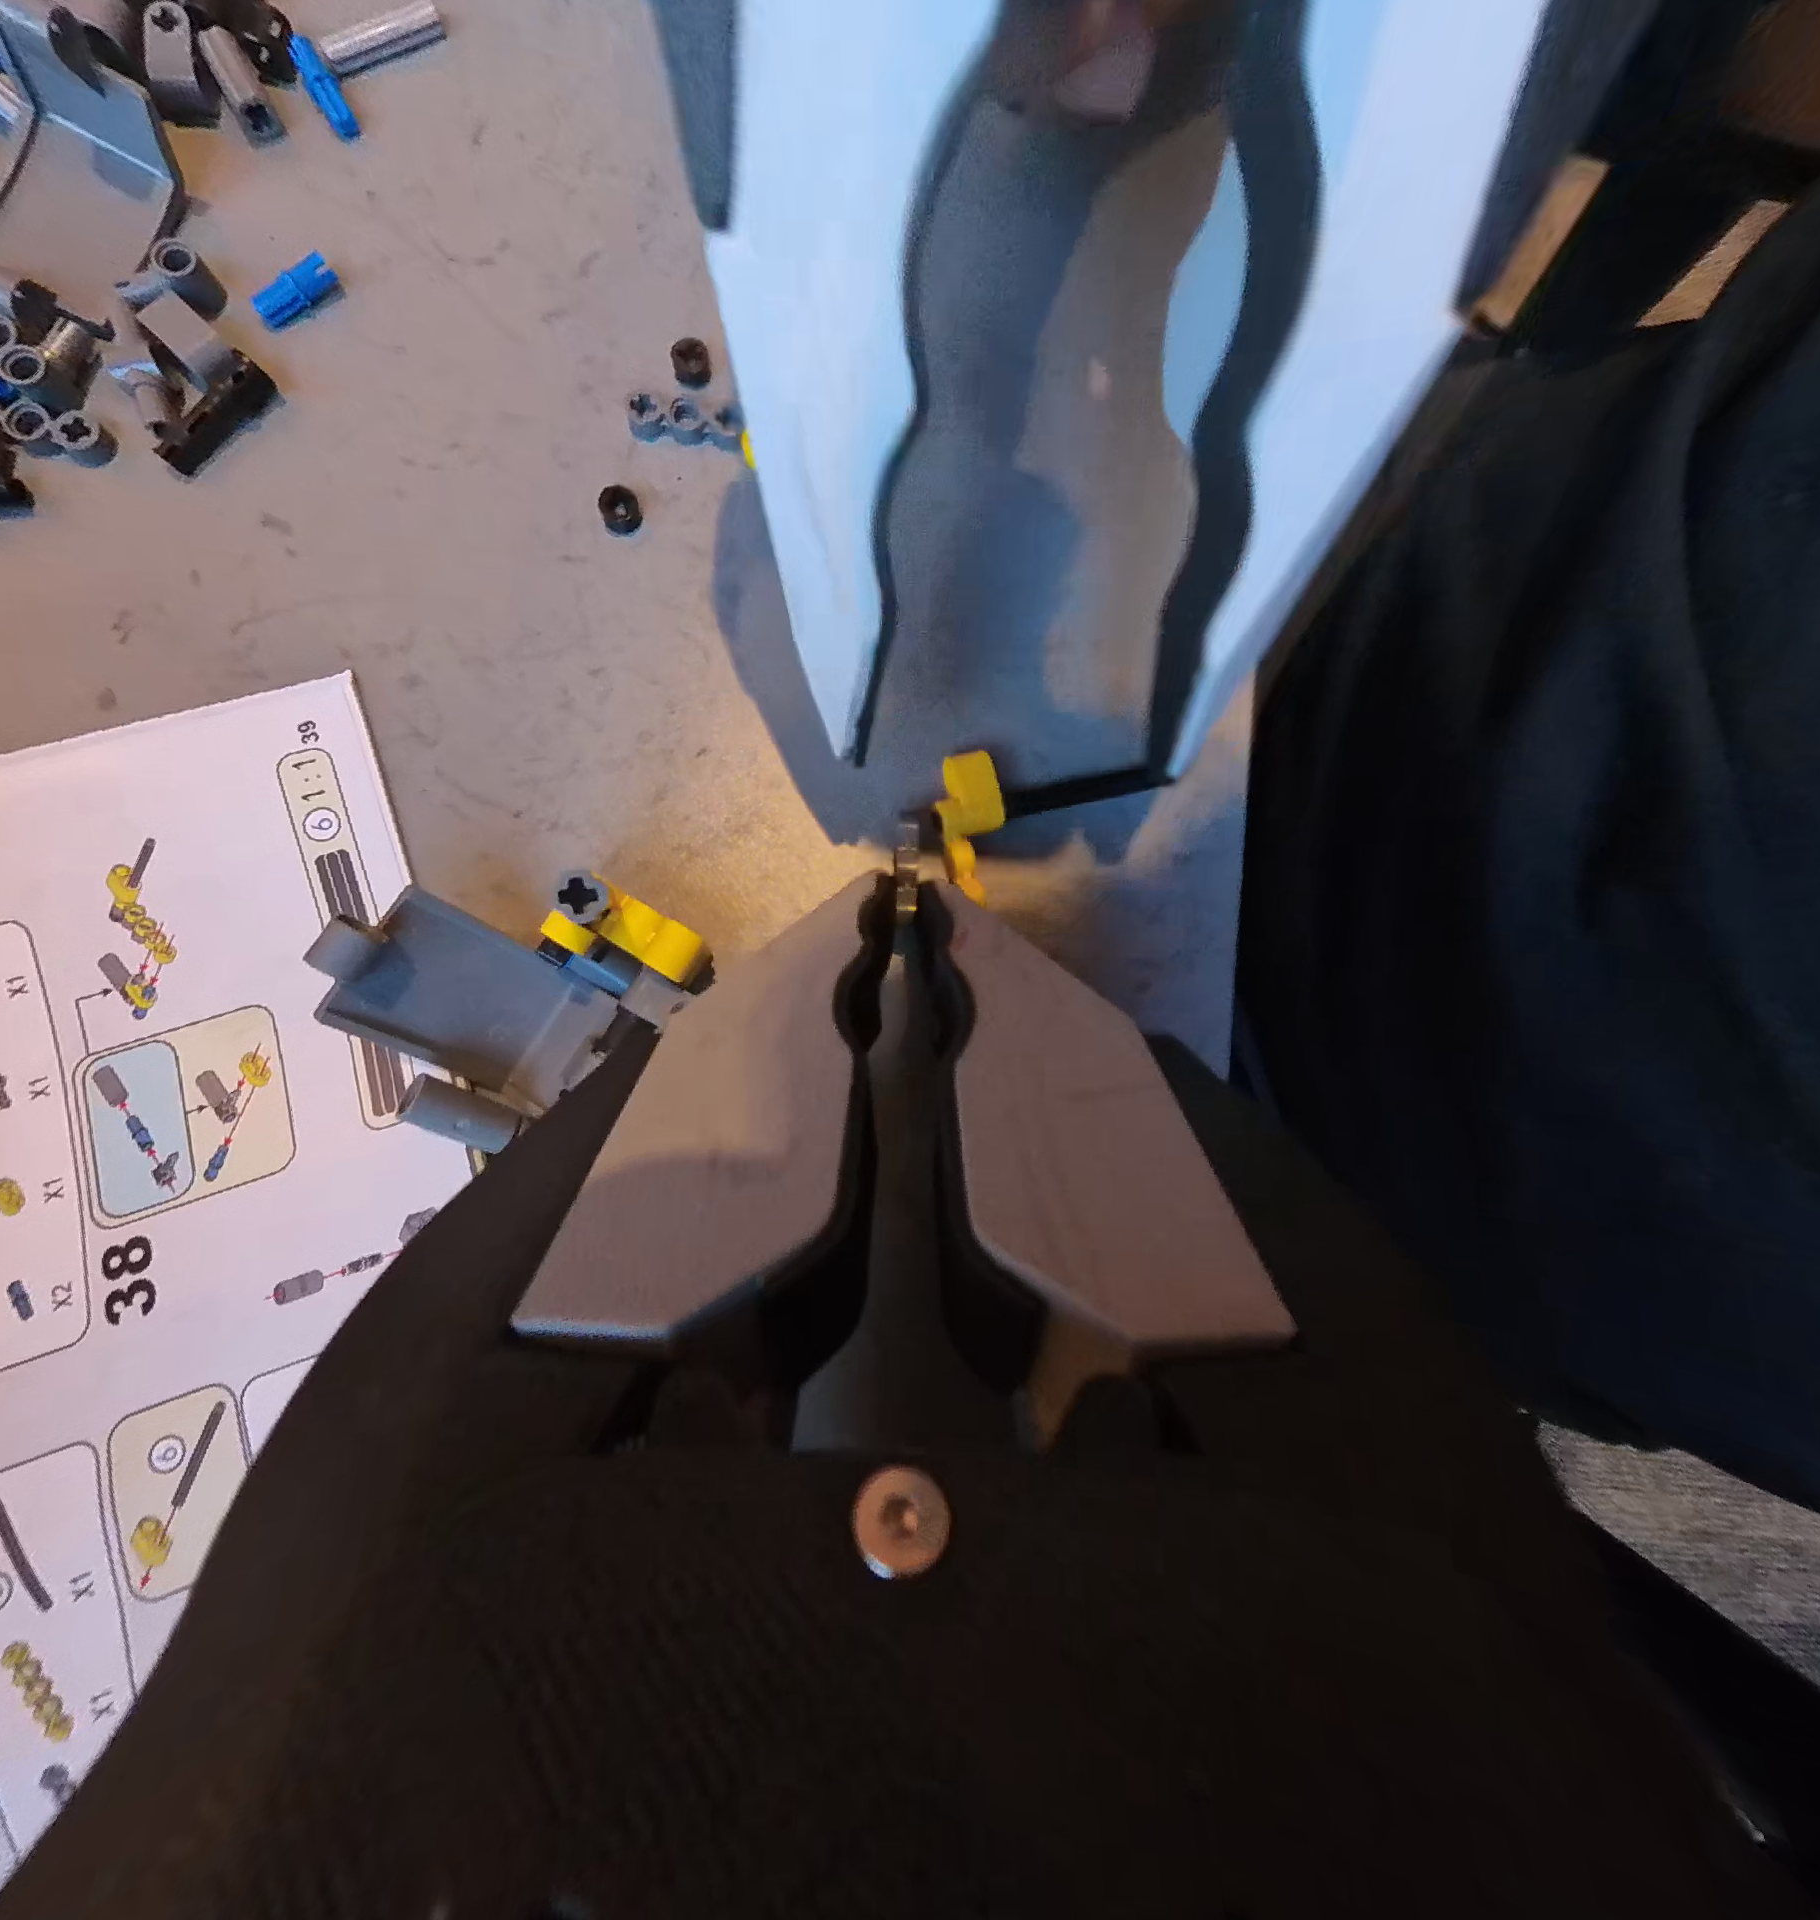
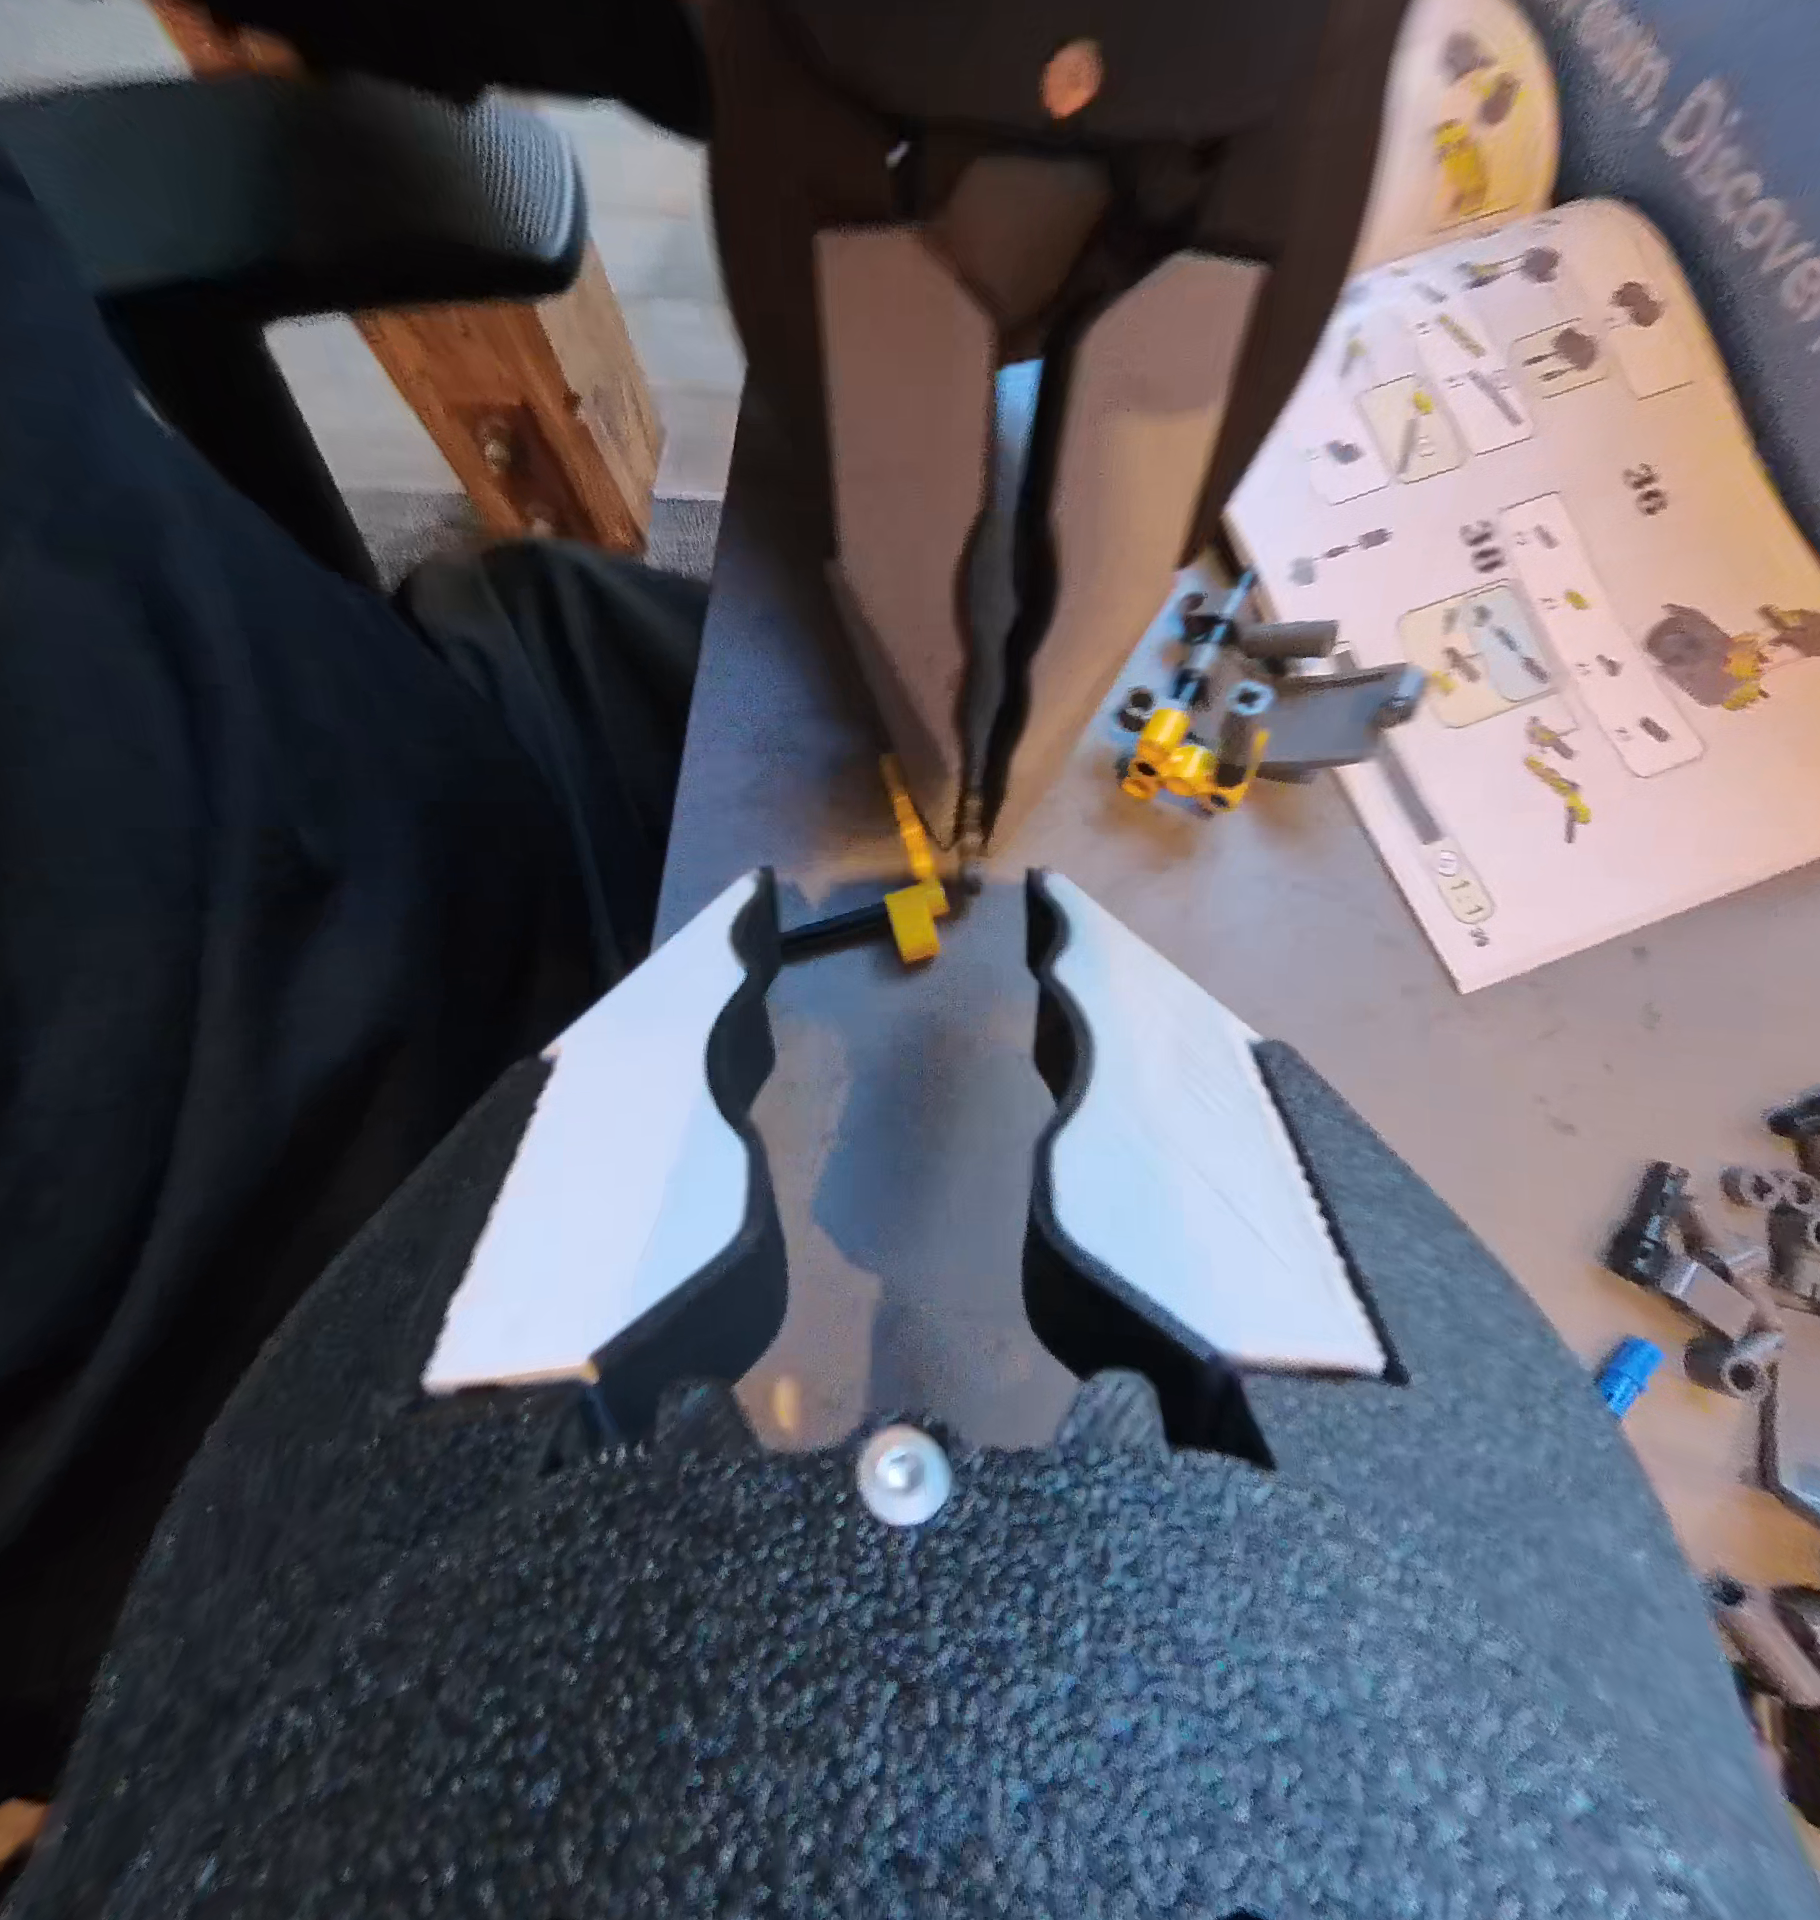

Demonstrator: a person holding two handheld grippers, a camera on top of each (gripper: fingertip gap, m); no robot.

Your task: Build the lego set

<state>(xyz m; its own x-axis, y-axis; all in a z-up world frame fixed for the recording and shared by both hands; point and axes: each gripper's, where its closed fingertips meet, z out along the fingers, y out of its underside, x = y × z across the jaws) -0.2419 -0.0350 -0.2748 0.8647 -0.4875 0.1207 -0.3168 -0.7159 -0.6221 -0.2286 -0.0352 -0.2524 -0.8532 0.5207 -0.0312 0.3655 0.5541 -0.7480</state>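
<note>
My left gripper is shut on a small grey part at its tips, just above the grey table. That part touches a yellow connector with a black axle through it. My right gripper is open and faces the left one, with the yellow connector between its tips. The axle reaches its left finger. The left gripper also shows in the right wrist view, shut. The right gripper also shows in the left wrist view.
A grey and yellow assembly lies beside an open instruction booklet. Loose grey, black and blue parts are piled farther off. A person in dark clothing is at the table's edge. Left and right tips are no more than a few centimetres apart.
</note>
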